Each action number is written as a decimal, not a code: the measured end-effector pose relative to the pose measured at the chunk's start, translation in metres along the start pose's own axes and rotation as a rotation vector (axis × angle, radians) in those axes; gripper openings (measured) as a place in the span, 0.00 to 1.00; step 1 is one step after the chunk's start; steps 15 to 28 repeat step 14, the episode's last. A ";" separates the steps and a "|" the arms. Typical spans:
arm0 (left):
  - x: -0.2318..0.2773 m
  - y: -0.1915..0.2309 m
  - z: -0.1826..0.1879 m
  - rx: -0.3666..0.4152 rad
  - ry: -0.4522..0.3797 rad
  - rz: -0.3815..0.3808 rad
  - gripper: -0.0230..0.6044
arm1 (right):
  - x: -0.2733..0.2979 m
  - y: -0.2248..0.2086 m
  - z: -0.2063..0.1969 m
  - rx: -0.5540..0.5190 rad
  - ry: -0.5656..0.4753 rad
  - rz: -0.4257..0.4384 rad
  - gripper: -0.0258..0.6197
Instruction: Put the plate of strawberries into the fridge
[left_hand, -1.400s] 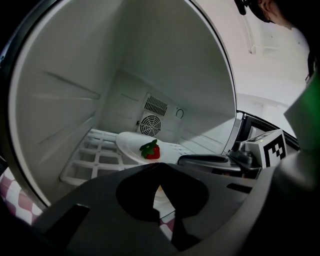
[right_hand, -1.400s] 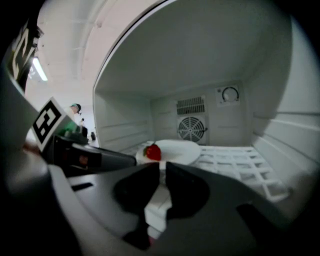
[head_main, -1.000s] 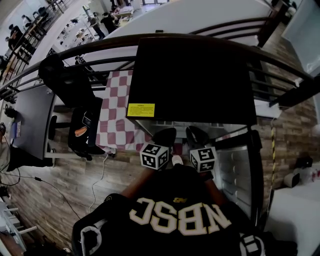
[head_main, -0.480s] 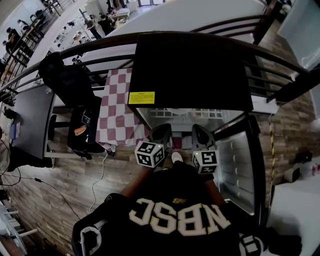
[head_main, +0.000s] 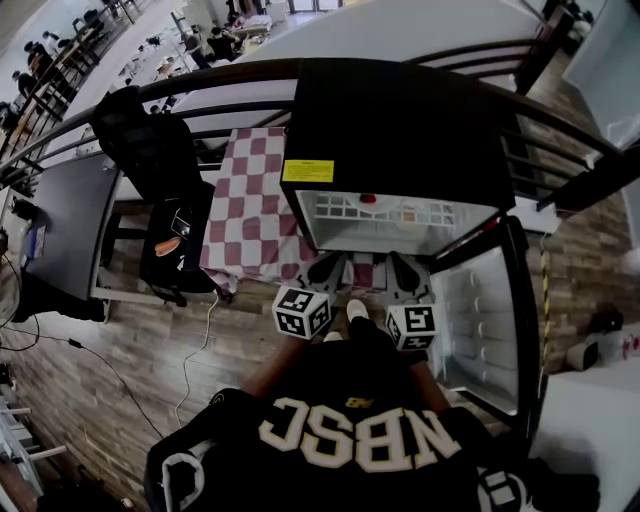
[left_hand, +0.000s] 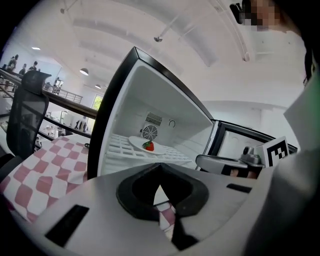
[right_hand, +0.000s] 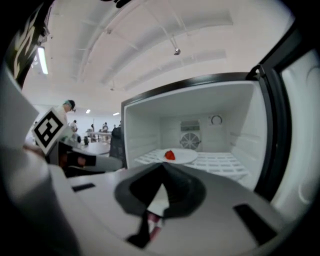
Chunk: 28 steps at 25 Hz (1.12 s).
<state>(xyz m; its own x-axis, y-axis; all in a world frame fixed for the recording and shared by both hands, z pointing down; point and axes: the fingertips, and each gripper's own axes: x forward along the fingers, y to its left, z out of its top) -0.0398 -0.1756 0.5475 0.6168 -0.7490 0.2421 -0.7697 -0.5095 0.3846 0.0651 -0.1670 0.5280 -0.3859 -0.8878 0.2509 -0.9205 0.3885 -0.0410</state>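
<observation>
Okay, the plate (left_hand: 150, 145) is in: it sits on the white wire shelf (head_main: 440, 215) inside the fridge (head_main: 400, 120), toward the back by the round fan grille, and I can make out one red strawberry (right_hand: 170, 155) on it. Nothing else shares that shelf as far as I can see.

Out from there, my left tongs (head_main: 325, 270) hang at seven o'clock of the plate and my right tongs (head_main: 405, 270) at five o'clock, both just outside the fridge mouth and well clear of the plate. Both pairs are pressed together with nothing between the pads. The fridge door (head_main: 480, 320) stands wide open at four o'clock of the cabinet, and the checked surface (head_main: 245, 200) lies off at nine o'clock.

By my reckoning the placing itself is done and this is the clear-out step. If anything remains, it's the door. That calls for the right tongs to get round its outer face and swing it shut, keeping both pairs out of the closing gap.
</observation>
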 end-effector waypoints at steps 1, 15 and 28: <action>-0.004 0.001 -0.001 -0.004 0.000 0.004 0.06 | -0.002 0.003 -0.001 0.004 0.003 0.003 0.07; -0.012 -0.003 -0.018 -0.025 0.026 -0.006 0.06 | -0.008 0.011 -0.014 0.025 0.027 0.008 0.07; -0.012 -0.003 -0.018 -0.025 0.026 -0.006 0.06 | -0.008 0.011 -0.014 0.025 0.027 0.008 0.07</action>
